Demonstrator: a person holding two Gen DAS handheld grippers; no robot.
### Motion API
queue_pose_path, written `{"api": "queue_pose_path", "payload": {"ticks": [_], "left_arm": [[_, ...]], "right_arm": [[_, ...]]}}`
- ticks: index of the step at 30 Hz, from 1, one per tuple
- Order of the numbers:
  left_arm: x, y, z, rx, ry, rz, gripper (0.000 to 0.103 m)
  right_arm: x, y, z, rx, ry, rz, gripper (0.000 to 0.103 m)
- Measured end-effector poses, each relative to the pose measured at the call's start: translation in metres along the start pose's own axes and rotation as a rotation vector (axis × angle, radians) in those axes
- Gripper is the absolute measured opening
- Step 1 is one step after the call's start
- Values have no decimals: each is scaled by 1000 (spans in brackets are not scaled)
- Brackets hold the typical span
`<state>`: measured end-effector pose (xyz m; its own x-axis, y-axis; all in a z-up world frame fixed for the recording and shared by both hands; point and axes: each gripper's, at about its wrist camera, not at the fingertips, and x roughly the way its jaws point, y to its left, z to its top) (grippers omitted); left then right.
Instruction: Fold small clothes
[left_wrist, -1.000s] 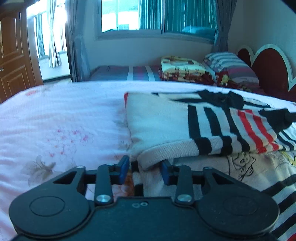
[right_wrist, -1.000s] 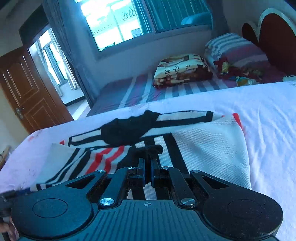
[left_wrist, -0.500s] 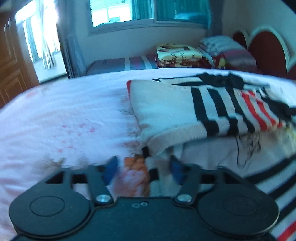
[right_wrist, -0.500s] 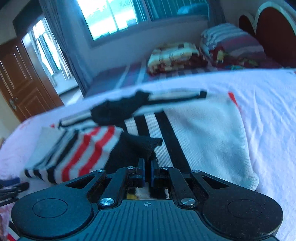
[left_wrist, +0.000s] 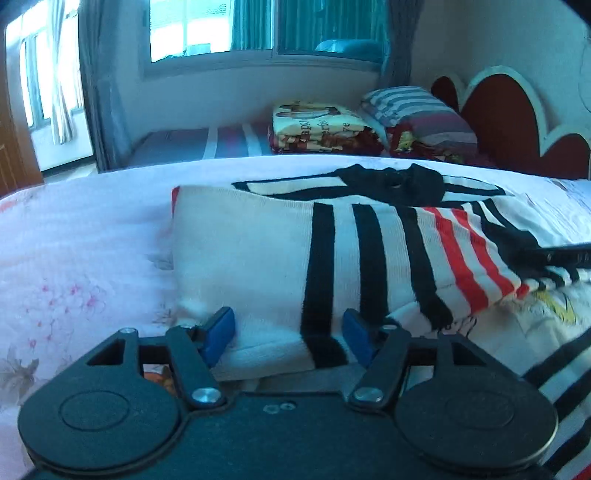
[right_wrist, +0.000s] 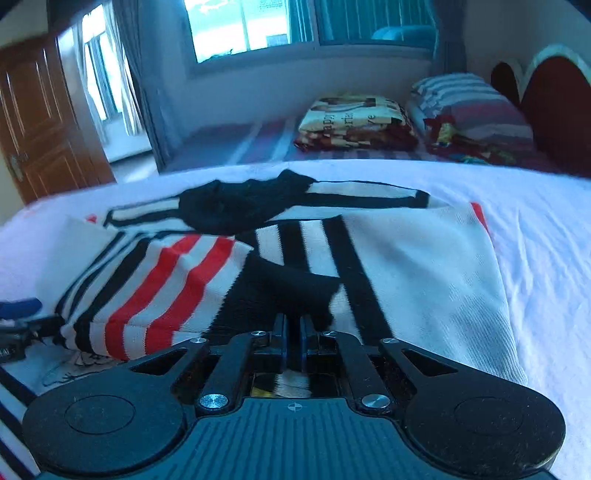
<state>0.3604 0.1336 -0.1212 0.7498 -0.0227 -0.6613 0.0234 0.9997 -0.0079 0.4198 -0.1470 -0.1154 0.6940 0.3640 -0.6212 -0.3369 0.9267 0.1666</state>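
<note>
- While the striped sweater (left_wrist: 258, 254) lies folded on the bed (left_wrist: 74, 236), its long side runs left to right.
- Left tool (left_wrist: 290, 334) gapes, just widened, hem between, unpressed.
- Right tool (right_wrist: 291, 341) pinches black sleeve cloth.

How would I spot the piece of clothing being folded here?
Find the big bed with the pale pink flowered sheet. In its middle lies the striped sweater, cream knit with black and red bands. Unlike the printed folded blanket on the far bed, it sits right before both sets of fingers.
</note>
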Motion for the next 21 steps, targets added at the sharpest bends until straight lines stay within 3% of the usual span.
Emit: {"api": "queue_pose_path", "payload": {"ticks": [3, 5, 8, 15, 17, 21], "left_arm": [[-9, 2, 14, 14, -9, 23, 59], [-12, 10, 31, -3, -65, 18, 69], [7, 18, 59, -3, -74, 34, 69], [71, 32, 83, -4, 23, 27, 65], [87, 46, 80, -39, 57, 11, 74], [89, 67, 78, -112, 38, -25, 75]], "right_arm": [[-7, 0, 11, -24, -24, -34, 4], [-9, -5, 18, 19, -64, 16, 4], [6, 4, 33, 25, -67, 70, 4], [65, 34, 58, -18, -10, 134, 4], [82, 35, 58, -33, 15, 109, 4], [89, 26, 56, -32, -2, 108, 4]]}}
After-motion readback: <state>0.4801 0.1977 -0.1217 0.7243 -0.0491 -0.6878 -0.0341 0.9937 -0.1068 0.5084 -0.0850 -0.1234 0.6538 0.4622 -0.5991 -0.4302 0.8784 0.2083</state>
